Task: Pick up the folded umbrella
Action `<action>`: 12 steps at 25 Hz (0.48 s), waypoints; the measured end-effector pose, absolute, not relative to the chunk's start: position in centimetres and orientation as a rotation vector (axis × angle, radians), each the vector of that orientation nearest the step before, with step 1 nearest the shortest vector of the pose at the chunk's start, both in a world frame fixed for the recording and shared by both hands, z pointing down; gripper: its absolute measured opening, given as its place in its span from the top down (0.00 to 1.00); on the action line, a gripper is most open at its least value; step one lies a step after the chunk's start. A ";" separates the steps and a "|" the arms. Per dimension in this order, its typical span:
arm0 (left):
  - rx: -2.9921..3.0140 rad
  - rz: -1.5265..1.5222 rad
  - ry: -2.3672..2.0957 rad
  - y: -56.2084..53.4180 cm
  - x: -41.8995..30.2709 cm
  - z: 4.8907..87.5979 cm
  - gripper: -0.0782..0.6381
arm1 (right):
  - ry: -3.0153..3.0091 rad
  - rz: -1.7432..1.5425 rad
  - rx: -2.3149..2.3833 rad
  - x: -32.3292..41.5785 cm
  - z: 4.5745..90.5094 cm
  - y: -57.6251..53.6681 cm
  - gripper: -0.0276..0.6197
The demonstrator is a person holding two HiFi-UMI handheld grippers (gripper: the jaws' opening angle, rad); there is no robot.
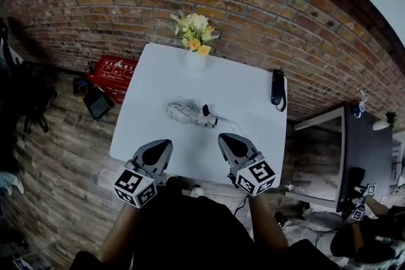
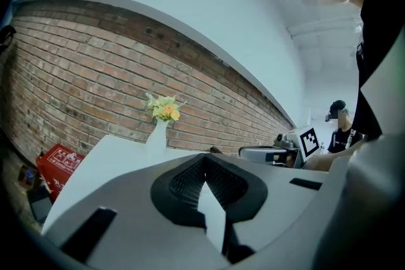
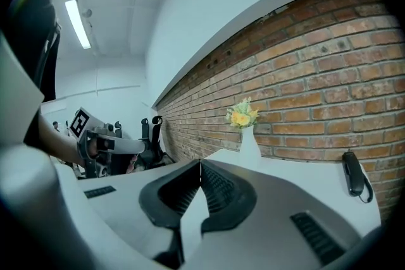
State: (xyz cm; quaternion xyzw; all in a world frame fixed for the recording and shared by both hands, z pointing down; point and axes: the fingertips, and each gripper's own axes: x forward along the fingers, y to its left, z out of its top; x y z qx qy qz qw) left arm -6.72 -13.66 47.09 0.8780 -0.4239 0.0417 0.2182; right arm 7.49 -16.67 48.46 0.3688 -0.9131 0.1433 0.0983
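Observation:
The folded umbrella, grey-white patterned with a black handle at its right end, lies in the middle of the white table. My left gripper hovers over the table's near edge, below and left of the umbrella, jaws shut and empty. The right gripper is below and right of it, also shut and empty. Neither touches the umbrella. In the left gripper view the jaws meet at the tip, and in the right gripper view the jaws do too. Both gripper views have the umbrella hidden behind the jaws.
A white vase of yellow flowers stands at the table's far edge by the brick wall. A black handset lies at the far right corner. A red box sits on the floor to the left. A desk and a seated person are at right.

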 end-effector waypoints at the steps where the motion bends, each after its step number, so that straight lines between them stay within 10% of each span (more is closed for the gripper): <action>1: 2.436 0.122 -1.161 -14.1 -7.0 47.2 0.87 | -2.691 0.414 1.094 7.1 48.6 -17.0 0.92; 12: 2.499 0.188 -0.985 -18.1 -8.5 49.1 0.87 | -2.563 0.415 1.162 4.9 51.1 -20.5 0.92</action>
